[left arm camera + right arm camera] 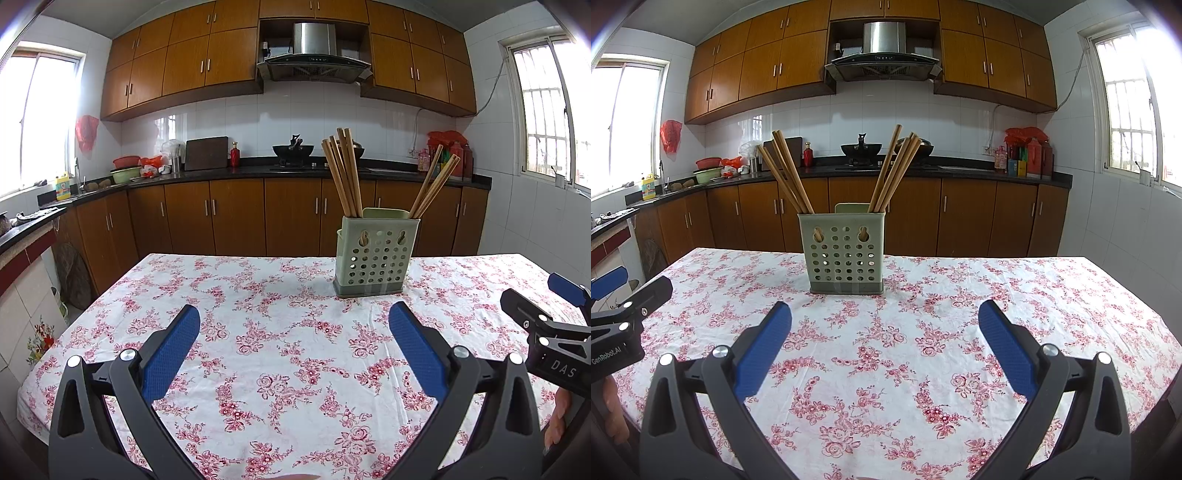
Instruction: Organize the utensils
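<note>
A home kitchen: wooden cabinets, a steel range hood, a wok on the dark counter, white tiled walls.

I see a pale green plastic utensil holder standing upright on the floral tablecloth, toward the far side of the table. Its front wall is pierced with rows of round holes and two keyhole slots near the top rim. Wooden chopsticks stand inside in two bunches. The left bunch leans out to the left, and the right bunch leans out to the right, so together they fan into a V above the rim. A darker base band runs around the holder's bottom.
</note>
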The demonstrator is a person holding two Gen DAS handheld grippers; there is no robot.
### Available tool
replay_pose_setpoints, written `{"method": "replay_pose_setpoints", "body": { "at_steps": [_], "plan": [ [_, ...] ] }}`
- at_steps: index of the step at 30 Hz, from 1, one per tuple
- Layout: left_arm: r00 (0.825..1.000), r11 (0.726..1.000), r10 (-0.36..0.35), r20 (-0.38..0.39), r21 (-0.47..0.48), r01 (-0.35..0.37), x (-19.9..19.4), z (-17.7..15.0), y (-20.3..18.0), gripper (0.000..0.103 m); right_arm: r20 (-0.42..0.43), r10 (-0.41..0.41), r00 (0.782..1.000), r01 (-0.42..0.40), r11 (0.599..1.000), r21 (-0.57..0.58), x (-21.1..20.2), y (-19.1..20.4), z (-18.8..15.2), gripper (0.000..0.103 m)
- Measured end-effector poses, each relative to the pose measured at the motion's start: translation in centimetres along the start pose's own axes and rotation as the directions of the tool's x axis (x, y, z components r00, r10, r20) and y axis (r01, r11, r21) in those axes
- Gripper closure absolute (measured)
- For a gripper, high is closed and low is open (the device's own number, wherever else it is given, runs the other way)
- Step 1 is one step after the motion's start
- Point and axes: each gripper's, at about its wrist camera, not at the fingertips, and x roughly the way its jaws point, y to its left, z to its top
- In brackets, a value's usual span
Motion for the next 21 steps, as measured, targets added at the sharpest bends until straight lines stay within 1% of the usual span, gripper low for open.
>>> {"method": "replay_pose_setpoints", "body": {
  "at_steps": [21],
  "plan": [
    [1.0,1.0,-0.001,-0.001,-0.001,0.001,-0.05,-0.01,-0.14,0.002,0.0,-0.001,1.0,0.001,1.0,0.003,-0.04,0.03,-0.07,0.004]
  ]
}}
